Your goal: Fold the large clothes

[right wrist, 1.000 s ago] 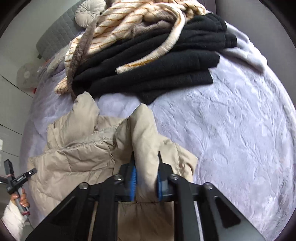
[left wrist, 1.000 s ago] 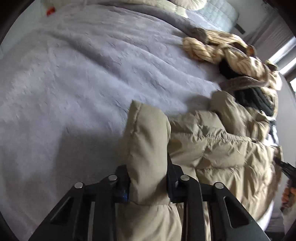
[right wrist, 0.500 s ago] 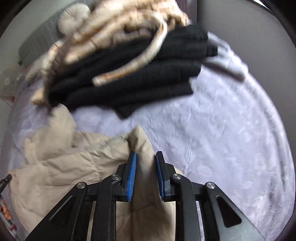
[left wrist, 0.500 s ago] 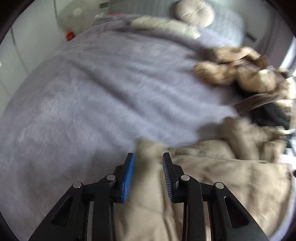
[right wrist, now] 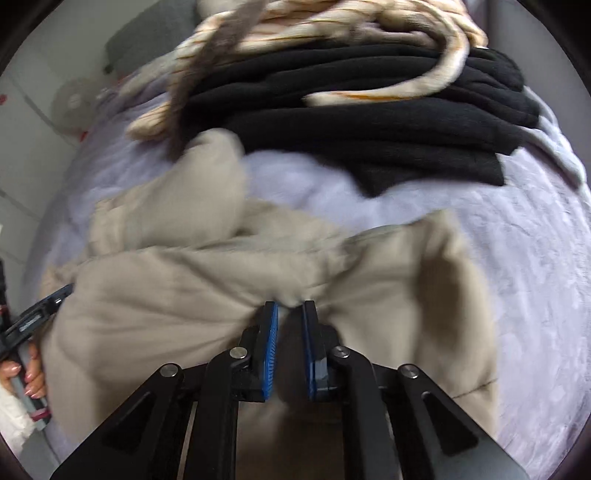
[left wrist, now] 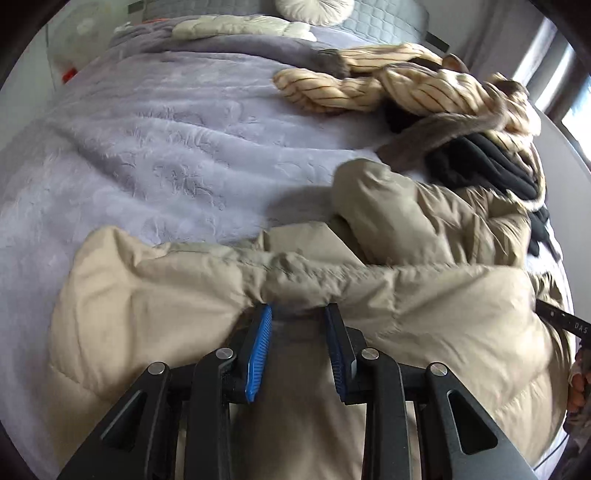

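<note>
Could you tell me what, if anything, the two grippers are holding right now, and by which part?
Nothing is held. The left gripper and right gripper are both open, tips against a bunched seam of the beige puffer jacket lying on the lilac blanket.

A bed (left wrist: 155,155) under a lilac plush blanket fills the room, with a grey quilted headboard (left wrist: 388,18) and round cushion (left wrist: 314,5) behind. Daylight enters a curtained window (left wrist: 569,85); the walls are pale.

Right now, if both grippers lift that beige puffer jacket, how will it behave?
Likely floppy: the jacket bunches and sags around the left gripper and right gripper. Probably light for its bulk, given the puffy quilting. The smooth shell may slip from a shallow pinch.
</note>
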The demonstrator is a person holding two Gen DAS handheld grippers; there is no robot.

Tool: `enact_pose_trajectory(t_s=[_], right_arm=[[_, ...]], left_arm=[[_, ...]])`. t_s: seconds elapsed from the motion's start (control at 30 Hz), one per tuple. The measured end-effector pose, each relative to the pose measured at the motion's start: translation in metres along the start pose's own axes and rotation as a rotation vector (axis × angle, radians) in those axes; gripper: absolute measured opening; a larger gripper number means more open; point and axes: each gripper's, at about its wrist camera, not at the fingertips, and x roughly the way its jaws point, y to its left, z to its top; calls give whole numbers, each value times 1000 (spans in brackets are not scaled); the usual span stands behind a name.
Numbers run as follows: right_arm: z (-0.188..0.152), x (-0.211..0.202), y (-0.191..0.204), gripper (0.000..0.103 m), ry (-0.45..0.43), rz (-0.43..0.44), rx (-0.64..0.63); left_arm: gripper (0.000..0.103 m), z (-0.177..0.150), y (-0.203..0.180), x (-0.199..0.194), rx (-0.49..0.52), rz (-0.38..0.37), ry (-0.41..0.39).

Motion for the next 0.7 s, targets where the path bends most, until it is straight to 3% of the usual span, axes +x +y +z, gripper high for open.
enact_pose_trajectory(t_s=[0.17, 0.27, 0.37, 0.5, 0.7], right_arm=[[0, 11, -46, 0, -45, -73, 172], [-1, 19, -73, 0, -46, -40, 310], [-1, 14, -78, 0, -47, -18, 339], [1, 0, -76, 0, -45, -32, 347], [-7, -47, -78, 4, -50, -41, 361]], left_arm=[[32, 3, 3, 18, -5, 0, -7], [32, 7, 2, 22, 0, -4, -3], [32, 14, 14, 10, -38, -49, -13], [32, 16, 45, -3, -104, 30, -31], [32, 20, 94, -7, -242, 137, 15]])
